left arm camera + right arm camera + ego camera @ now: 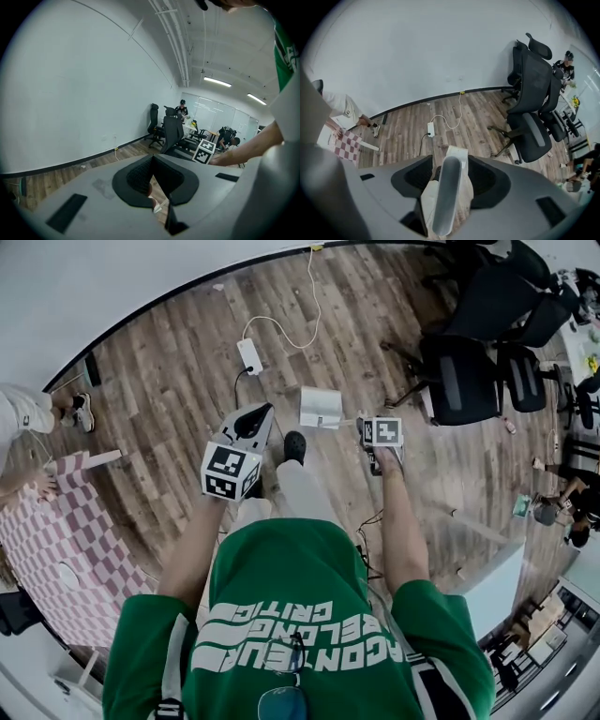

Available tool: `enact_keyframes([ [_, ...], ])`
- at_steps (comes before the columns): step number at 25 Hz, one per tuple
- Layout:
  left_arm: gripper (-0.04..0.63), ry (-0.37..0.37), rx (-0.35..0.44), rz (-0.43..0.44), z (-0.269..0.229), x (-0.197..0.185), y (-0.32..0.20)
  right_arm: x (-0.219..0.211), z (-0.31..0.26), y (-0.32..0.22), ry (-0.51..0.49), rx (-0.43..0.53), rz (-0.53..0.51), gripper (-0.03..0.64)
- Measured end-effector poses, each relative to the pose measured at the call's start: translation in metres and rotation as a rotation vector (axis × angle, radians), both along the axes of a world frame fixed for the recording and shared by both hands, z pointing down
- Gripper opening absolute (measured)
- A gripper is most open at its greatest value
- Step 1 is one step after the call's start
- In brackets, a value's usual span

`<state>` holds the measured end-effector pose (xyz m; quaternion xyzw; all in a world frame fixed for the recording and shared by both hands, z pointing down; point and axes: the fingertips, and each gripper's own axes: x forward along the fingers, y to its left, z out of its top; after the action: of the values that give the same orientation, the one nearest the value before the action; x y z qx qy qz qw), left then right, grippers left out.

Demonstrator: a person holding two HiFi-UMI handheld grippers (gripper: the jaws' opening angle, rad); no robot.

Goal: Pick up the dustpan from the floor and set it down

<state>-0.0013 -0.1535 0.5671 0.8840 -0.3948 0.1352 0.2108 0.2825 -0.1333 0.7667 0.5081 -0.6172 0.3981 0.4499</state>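
Your right claw (pixel 450 161) hangs wide apart, pads not pressing, either side of the white plastic dustpan (pixel 446 201), on its long rounded grey handle

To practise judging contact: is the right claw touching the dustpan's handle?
Apart. Right gripper view: handle lies inside the open right claw, gaps showing both sides.

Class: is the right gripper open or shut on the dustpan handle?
Open. The right gripper has its jaws standing apart, with a gap showing on each side of the dustpan handle between them.
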Motion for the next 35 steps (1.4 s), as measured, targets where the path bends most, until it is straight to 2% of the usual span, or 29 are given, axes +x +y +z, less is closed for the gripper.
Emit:
enact_keyframes([
  [6,0.000,-0.009,-0.024,-0.026,0.010,-0.006,-0.006,0.003,0.036,-0.004,0.035,-0.133,0.006,0.224],
  [14,0.000,-0.022,-0.043,-0.075,0.015,-0.018,-0.010,0.008,0.069,0.000,0.076,-0.251,-0.008,0.224],
  [23,0.000,-0.032,-0.063,-0.106,0.022,-0.028,-0.008,0.002,0.080,-0.003,0.087,-0.278,0.014,0.219],
  [24,0.000,-0.034,-0.065,-0.105,0.023,-0.027,-0.008,0.002,0.080,-0.003,0.095,-0.284,0.018,0.201],
  [25,0.000,-0.035,-0.065,-0.104,0.023,-0.026,-0.008,0.004,0.080,-0.003,0.109,-0.284,0.027,0.145],
  [27,0.000,-0.036,-0.067,-0.105,0.023,-0.024,-0.007,0.010,0.081,-0.003,0.133,-0.276,0.045,0.117],
  [35,0.000,-0.041,-0.068,-0.118,0.022,-0.024,-0.005,0.012,0.082,-0.001,0.129,-0.281,0.066,0.114],
])
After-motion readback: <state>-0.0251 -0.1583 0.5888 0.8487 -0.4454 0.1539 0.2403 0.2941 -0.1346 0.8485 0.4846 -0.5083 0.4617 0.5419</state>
